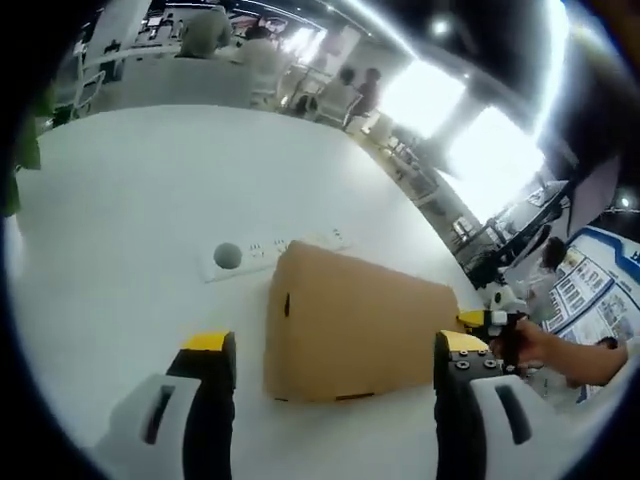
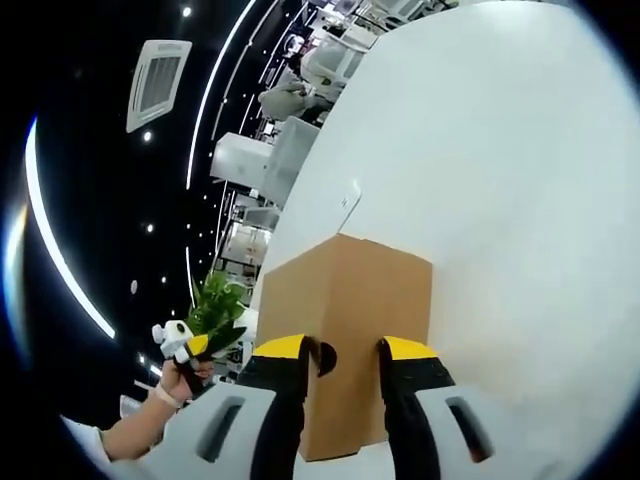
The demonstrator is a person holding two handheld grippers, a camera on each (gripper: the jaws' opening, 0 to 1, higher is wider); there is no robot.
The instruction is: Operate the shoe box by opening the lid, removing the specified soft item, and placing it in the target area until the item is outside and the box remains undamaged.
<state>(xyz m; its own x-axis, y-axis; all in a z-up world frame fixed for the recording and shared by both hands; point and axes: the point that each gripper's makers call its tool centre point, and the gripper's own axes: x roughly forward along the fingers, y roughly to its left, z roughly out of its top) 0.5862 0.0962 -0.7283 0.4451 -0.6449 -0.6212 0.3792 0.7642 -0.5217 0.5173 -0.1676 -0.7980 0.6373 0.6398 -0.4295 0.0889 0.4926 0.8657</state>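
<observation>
A closed brown cardboard shoe box [image 1: 350, 325] lies on the white table [image 1: 140, 190], with a small hole in its near left end. My left gripper [image 1: 335, 350] is open, its yellow-tipped jaws wide apart just short of the box. My right gripper [image 1: 488, 320], held by a hand [image 1: 560, 350], touches the box's right end. In the right gripper view the shoe box [image 2: 360, 300] stands right behind my right gripper [image 2: 345, 352]. Its jaws are a narrow gap apart at a hole in the box's end, and I cannot tell if they pinch anything. The left gripper [image 2: 178, 340] shows at lower left.
A white socket strip [image 1: 275, 247] with a round grey cap lies on the table just beyond the box. Several people sit at desks at the back [image 1: 215, 30]. A green plant [image 2: 218, 305] stands off the table's edge. Bare table [image 2: 520, 150] stretches beyond the box.
</observation>
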